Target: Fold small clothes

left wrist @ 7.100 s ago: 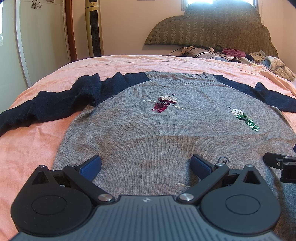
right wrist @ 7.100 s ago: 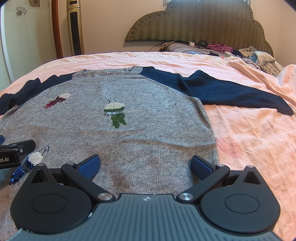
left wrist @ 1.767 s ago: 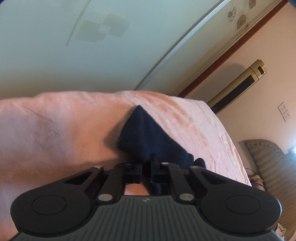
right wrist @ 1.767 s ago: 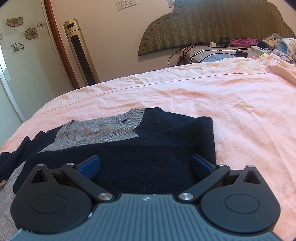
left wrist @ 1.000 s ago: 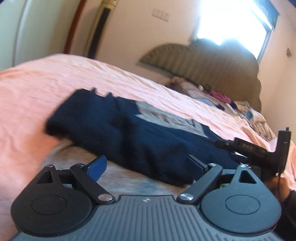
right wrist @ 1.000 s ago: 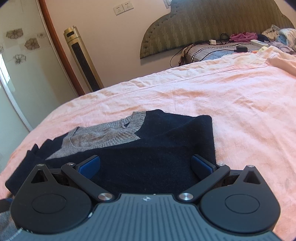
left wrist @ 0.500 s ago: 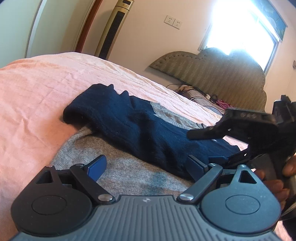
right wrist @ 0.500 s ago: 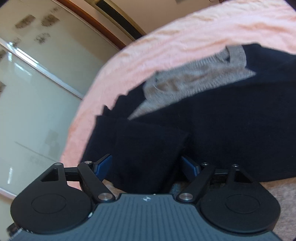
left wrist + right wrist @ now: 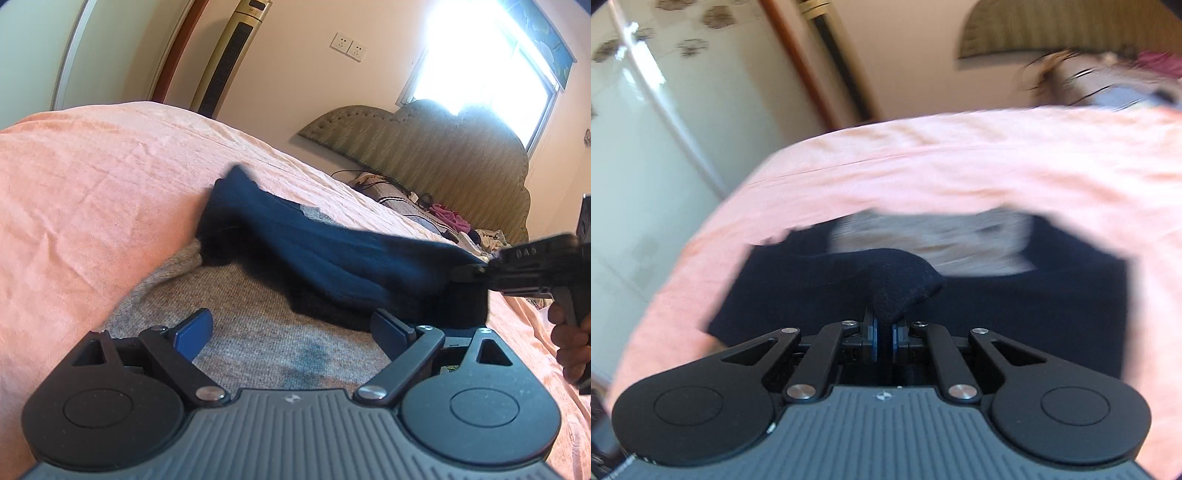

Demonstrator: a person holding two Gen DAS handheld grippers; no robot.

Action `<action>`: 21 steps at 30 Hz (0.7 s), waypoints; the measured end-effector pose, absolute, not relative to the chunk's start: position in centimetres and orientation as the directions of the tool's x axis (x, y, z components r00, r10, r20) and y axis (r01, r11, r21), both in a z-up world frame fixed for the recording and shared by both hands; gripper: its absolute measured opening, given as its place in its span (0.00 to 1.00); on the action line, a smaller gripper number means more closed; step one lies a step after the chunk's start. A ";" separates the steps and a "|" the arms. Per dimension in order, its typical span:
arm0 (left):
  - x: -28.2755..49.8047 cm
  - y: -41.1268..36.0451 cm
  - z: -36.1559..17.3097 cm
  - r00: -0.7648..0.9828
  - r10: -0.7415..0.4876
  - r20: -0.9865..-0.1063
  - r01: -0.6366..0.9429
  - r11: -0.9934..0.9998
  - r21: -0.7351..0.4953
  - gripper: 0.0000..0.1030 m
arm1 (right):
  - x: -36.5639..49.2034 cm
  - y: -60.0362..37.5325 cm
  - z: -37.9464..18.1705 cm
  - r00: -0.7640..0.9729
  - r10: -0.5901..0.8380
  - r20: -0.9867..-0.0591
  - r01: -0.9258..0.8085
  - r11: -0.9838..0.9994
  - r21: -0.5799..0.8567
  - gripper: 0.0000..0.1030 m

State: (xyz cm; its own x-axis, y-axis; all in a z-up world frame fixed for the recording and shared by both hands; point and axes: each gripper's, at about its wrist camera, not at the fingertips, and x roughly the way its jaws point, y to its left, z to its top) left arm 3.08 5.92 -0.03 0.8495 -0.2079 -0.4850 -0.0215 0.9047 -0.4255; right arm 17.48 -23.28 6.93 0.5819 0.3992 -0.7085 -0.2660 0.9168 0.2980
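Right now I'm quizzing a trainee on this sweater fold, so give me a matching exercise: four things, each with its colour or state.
Things:
1. left claw
2. right claw
3. bed sheet
4. sweater body

States:
A. grey knit
B. closing on the navy sleeve
C. open, holding nothing
D. peach

Pairs: 1-C, 2-B, 3-D, 4-A

Plenty of open pink bedsheet off to my left to swing through, but the lifted navy sleeve and my right gripper block the way ahead.
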 end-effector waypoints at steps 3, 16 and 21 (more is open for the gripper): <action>3.1 5.9 0.0 0.850 -0.208 -0.484 -0.020 0.905 -0.424 0.91 | 18.8 -27.9 5.8 0.590 0.344 -0.730 -0.172 0.937 0.303 0.13; 8.0 6.3 4.6 0.874 -0.024 -0.485 -0.096 0.971 -0.221 0.91 | 17.8 -30.4 4.3 0.719 0.303 -0.626 -0.126 0.942 0.312 0.57; 17.2 8.4 1.9 0.720 -0.018 -0.694 -0.152 0.971 -0.183 0.89 | 19.1 -29.7 2.0 0.671 0.291 -0.682 -0.120 0.950 0.287 0.55</action>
